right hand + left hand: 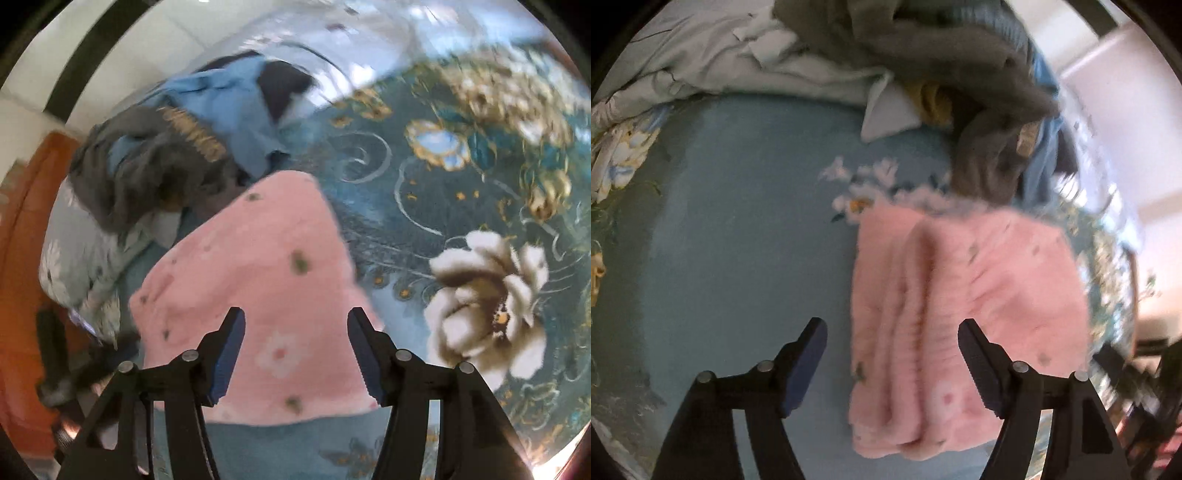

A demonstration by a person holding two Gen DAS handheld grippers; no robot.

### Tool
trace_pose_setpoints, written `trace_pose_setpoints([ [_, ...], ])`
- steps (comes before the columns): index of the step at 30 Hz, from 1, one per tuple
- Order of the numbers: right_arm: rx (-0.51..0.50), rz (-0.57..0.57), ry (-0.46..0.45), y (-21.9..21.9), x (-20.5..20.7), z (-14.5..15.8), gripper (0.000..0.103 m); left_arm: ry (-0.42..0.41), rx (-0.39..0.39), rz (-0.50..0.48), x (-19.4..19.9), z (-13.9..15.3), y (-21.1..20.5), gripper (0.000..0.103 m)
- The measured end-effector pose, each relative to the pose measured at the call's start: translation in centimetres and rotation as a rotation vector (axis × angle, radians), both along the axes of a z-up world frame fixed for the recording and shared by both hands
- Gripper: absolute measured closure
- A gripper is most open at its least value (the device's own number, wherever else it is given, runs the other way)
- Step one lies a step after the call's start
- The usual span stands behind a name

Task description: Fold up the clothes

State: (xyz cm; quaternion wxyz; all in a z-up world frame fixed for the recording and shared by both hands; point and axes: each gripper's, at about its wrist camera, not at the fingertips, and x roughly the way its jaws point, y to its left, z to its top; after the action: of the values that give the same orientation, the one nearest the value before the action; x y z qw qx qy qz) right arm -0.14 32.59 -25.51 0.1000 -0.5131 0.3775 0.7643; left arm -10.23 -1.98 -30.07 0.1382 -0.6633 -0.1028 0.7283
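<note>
The left gripper (892, 334) hangs closest to the lens, its jaws spread wide with nothing between them, above the near left part of a folded pink fleece garment (960, 314). The right gripper (295, 325) likewise stands apart and empty, poised over the near edge of the same garment (258, 280).

The pink piece lies on the bed, already doubled into a compact block; in the left wrist view its left side shows several stacked, rounded fold edges, and small flower and dot prints scatter across the top. It looks plush, thick and light, soft enough to sag or spring open if lifted by one corner, and not slippery. A sound hold would likely be on the layered fold edge, pinching all plies together, with the other gripper taking the opposite edge so the stack stays square.

Beneath it spreads a blue floral bedsheet (738, 221). Beyond the garment sits a heap of unfolded clothes (923, 48): a grey garment (140, 177) on top, a light blue one (229, 107) beside it, something yellow (936, 99) tucked under, and pale fabric (720, 59) at the left. A teal quilt with gold and white flowers (461, 206) lies just beside the pink piece.
</note>
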Motion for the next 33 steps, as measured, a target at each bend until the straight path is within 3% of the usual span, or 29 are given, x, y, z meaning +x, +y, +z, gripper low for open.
trace_pose_setpoints([
  [2,-0.063,-0.023,-0.014,1.6,-0.4,-1.9,0.044,-0.048,0.041,-0.001,0.1,-1.7,-0.2,0.026],
  [6,-0.240,-0.055,-0.047,3.6,-0.9,-6.4,0.044,-0.159,0.209,0.114,-0.3,-4.7,-2.2,0.017],
  [9,-0.374,-0.093,-0.074,4.1,-1.0,-9.7,0.044,-0.215,0.309,0.178,-0.2,-6.4,-3.1,0.016],
  [12,-0.426,-0.136,-0.064,4.0,-0.9,-10.5,0.044,-0.228,0.367,0.216,0.1,-7.3,-3.4,0.018],
  [14,-0.423,-0.133,-0.061,3.6,-1.0,-10.2,0.048,-0.208,0.365,0.218,0.4,-7.0,-3.1,0.026],
  [15,-0.421,-0.128,-0.060,3.4,-1.1,-9.9,0.059,-0.193,0.363,0.217,0.6,-6.5,-2.8,0.040],
  [16,-0.415,-0.120,-0.057,3.3,-1.2,-9.5,0.063,-0.177,0.342,0.208,0.7,-5.9,-2.3,0.049],
  [19,-0.406,-0.097,-0.038,3.0,-1.4,-8.3,0.075,-0.137,0.258,0.173,0.8,-3.9,-0.7,0.059],
  [23,-0.438,-0.080,0.013,3.5,-1.0,-6.3,0.080,-0.096,0.194,0.155,1.8,-0.3,1.8,0.063],
  [27,-0.487,-0.047,0.059,7.1,0.6,-3.8,0.080,-0.055,0.190,0.139,4.6,4.5,6.8,0.063],
  [33,-0.452,-0.004,0.041,18.8,6.7,0.2,0.080,-0.100,0.268,0.156,10.1,6.8,19.9,0.063],
])
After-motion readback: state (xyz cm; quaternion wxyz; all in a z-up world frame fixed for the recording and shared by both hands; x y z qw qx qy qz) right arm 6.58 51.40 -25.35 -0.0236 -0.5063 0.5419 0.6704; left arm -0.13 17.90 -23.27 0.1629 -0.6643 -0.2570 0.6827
